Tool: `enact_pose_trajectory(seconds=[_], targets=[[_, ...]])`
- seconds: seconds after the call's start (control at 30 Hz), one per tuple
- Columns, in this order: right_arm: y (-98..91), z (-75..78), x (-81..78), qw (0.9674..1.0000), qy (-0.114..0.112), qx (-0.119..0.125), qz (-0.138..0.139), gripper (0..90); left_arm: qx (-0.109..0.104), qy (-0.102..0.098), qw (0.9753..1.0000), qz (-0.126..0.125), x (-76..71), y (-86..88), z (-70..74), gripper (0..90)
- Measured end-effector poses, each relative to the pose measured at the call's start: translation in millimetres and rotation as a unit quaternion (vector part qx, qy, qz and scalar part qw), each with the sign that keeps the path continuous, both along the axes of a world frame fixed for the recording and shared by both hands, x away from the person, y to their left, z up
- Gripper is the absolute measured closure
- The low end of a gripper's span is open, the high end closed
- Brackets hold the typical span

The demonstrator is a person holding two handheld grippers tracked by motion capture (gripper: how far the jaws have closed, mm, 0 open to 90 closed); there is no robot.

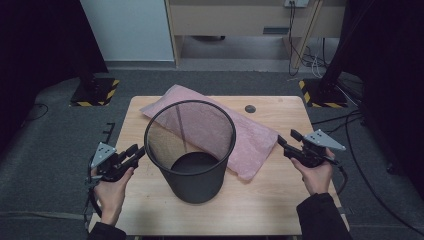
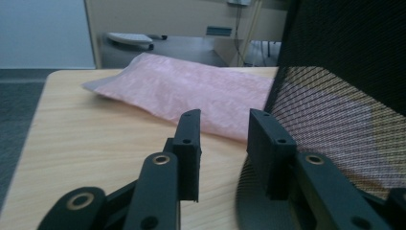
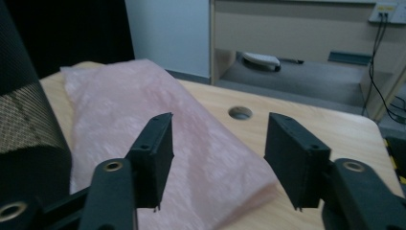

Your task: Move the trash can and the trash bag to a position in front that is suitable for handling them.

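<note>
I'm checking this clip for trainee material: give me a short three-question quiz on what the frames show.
1. True or false: the black wire-mesh wastebasket stands upright on the light wooden table.
2. What lies behind the wastebasket? A) pink plastic bag B) blue towel C) cardboard box
3. Which is open and holding nothing: the left gripper, the right gripper, or both?

Key: 1 true. 2 A. 3 both; each gripper's own view shows a bare gap between its jaws.

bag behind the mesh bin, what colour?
Pale pink bag, lying flat behind the black mesh bin; clearest in the high view.
</note>
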State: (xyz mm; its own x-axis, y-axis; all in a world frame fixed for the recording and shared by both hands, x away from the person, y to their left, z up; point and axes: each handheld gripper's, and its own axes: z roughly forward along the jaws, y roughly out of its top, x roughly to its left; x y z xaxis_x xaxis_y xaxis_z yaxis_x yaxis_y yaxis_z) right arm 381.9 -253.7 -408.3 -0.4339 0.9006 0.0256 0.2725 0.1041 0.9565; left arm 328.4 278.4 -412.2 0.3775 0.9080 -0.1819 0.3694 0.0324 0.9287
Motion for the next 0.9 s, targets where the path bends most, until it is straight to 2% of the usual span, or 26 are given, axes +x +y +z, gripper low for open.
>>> enact_pose_trajectory(seconds=[0.07, 0.1, 0.17, 0.2, 0.23, 0.27, 0.33, 0.37, 0.4, 0.5, 0.57, 0.67, 0.77, 0.83, 0.9], targets=[[17.7, 6.5, 1.2, 0.9999, -0.010, 0.005, 0.011, 49.0, -0.003, -0.001, 1.0000, -0.006, 1.7, -5.5, 1.8, 71.5], [17.7, 6.5, 1.2, 0.9999, -0.010, 0.005, 0.011, 49.0, -0.006, -0.002, 0.9999, -0.010, 2.4, -8.4, 2.5, 71.5], [32.1, 9.4, 2.7, 0.9997, -0.011, 0.003, 0.023, 49.1, -0.010, -0.003, 0.9998, -0.017, 3.8, -14.0, 3.7, 74.0], [44.2, 10.2, 3.5, 0.9995, -0.006, -0.006, 0.032, 48.9, -0.009, -0.003, 0.9997, -0.022, 4.4, -16.5, 4.1, 76.1], [44.2, 10.2, 3.5, 0.9995, -0.006, -0.006, 0.032, 48.9, -0.007, -0.001, 0.9996, -0.026, 4.9, -18.9, 4.5, 76.1], [51.8, 10.5, 3.5, 0.9993, -0.004, -0.011, 0.036, 49.0, -0.004, 0.001, 0.9995, -0.030, 5.4, -21.4, 5.0, 76.7], [73.7, 10.9, 3.4, 0.9983, -0.004, -0.014, 0.056, 49.8, -0.002, 0.002, 0.9994, -0.034, 5.7, -24.5, 5.5, 80.2], [73.7, 10.9, 3.4, 0.9983, -0.004, -0.014, 0.056, 49.8, 0.001, 0.001, 0.9995, -0.032, 5.6, -25.8, 5.9, 80.2], [89.0, 11.0, 3.6, 0.9975, -0.002, -0.012, 0.069, 50.0, 0.002, 0.001, 0.9995, -0.033, 5.8, -26.4, 6.0, 81.3], [98.5, 11.4, 3.6, 0.9968, -0.003, -0.017, 0.078, 50.0, 0.000, -0.001, 0.9993, -0.037, 5.9, -28.2, 5.4, 81.9], [106.9, 12.1, 3.0, 0.9963, -0.006, -0.011, 0.085, 49.8, 0.000, -0.001, 0.9991, -0.042, 5.9, -31.3, 5.5, 82.6], [111.8, 12.5, -0.1, 0.9953, -0.013, -0.010, 0.096, 51.9, 0.008, -0.001, 0.9986, -0.053, 6.6, -40.1, 6.1, 83.0], [106.7, 12.6, -5.3, 0.9957, -0.020, -0.019, 0.089, 55.0, 0.015, 0.000, 0.9980, -0.061, 8.7, -48.4, 6.1, 83.7], [93.7, 10.2, -10.5, 0.9955, -0.021, -0.002, 0.092, 55.1, 0.014, 0.002, 0.9975, -0.069, 10.6, -53.9, 5.6, 83.7], [90.5, 9.7, -11.7, 0.9956, -0.022, 0.000, 0.091, 55.1, 0.015, 0.002, 0.9970, -0.076, 11.9, -61.3, 5.2, 83.7]])
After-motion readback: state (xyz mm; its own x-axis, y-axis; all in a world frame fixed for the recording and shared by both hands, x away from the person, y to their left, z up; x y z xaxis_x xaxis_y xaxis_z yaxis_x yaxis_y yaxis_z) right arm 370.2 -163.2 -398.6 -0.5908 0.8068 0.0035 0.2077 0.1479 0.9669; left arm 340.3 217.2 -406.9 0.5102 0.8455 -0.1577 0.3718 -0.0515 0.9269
